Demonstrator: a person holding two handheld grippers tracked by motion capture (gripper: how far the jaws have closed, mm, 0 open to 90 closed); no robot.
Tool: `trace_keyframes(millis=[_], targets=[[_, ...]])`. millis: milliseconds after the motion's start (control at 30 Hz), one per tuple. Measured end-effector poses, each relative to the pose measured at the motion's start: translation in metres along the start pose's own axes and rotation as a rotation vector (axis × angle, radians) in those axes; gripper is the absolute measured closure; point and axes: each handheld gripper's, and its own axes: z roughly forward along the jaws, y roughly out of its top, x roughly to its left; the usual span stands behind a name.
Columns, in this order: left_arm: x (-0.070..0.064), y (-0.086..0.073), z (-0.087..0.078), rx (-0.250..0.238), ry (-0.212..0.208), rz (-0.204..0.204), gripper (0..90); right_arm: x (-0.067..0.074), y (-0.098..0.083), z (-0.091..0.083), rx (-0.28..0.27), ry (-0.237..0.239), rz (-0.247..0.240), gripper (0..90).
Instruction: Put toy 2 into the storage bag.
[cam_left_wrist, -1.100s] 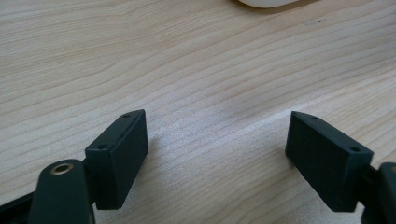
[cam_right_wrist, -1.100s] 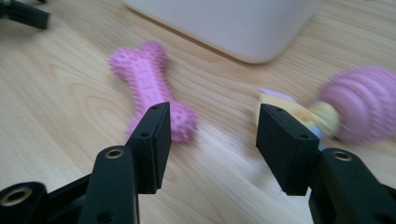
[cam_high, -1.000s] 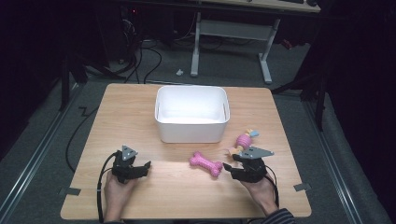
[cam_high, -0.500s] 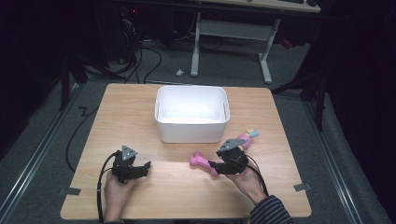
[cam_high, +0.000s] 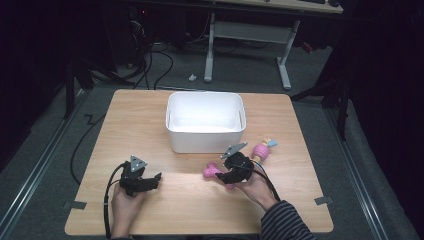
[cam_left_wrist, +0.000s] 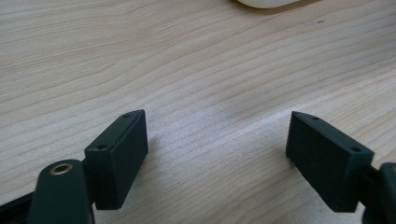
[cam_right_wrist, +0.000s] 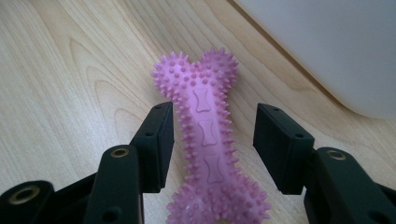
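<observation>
The right gripper (cam_right_wrist: 212, 140) straddles a pink spiky bone toy (cam_right_wrist: 205, 140) with jaws spread, beside the white tub (cam_high: 205, 122), while the left gripper (cam_left_wrist: 217, 156) gapes empty over bare wooden table (cam_high: 150, 210); no writing legible.

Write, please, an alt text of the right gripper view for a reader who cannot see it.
The right gripper has its two black jaws open on either side of a pink spiky bone toy that lies on the wooden table. The white bin's wall stands at upper right.

Light wooden table (cam_high: 150, 120), white bin (cam_high: 206, 121) (near centre), spiky pink bone (cam_right_wrist: 208, 140), pink toy (cam_high: 262, 150)
</observation>
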Motion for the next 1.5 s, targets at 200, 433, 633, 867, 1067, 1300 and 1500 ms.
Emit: trace_keyframes(millis=[200,433,633,867,1067,1300,1500], targets=[[0.000,0.000,0.000,0.000,0.000,0.000,21.2,-0.001,0.003,0.007,0.040,0.006,-0.019,47.9],[0.000,0.000,0.000,-0.001,-0.001,-0.001,21.2,-0.001,0.005,0.016,0.079,0.007,-0.034,47.8],[0.000,0.000,0.000,-0.001,-0.002,-0.001,21.2,-0.001,0.005,0.022,0.111,0.018,-0.042,50.3],[0.000,0.000,0.000,-0.001,-0.002,-0.001,21.2,0.001,0.005,0.023,0.127,0.028,-0.059,54.6],[0.001,0.000,0.000,0.000,-0.004,-0.002,21.2,0.004,0.005,0.024,0.145,0.005,-0.100,57.7],[0.001,0.000,0.000,0.000,-0.004,-0.001,21.1,0.005,0.003,0.020,0.136,0.008,-0.109,58.4],[0.000,0.000,0.000,-0.001,-0.002,0.000,21.1,0.003,-0.005,0.006,0.087,0.015,-0.096,58.4]])
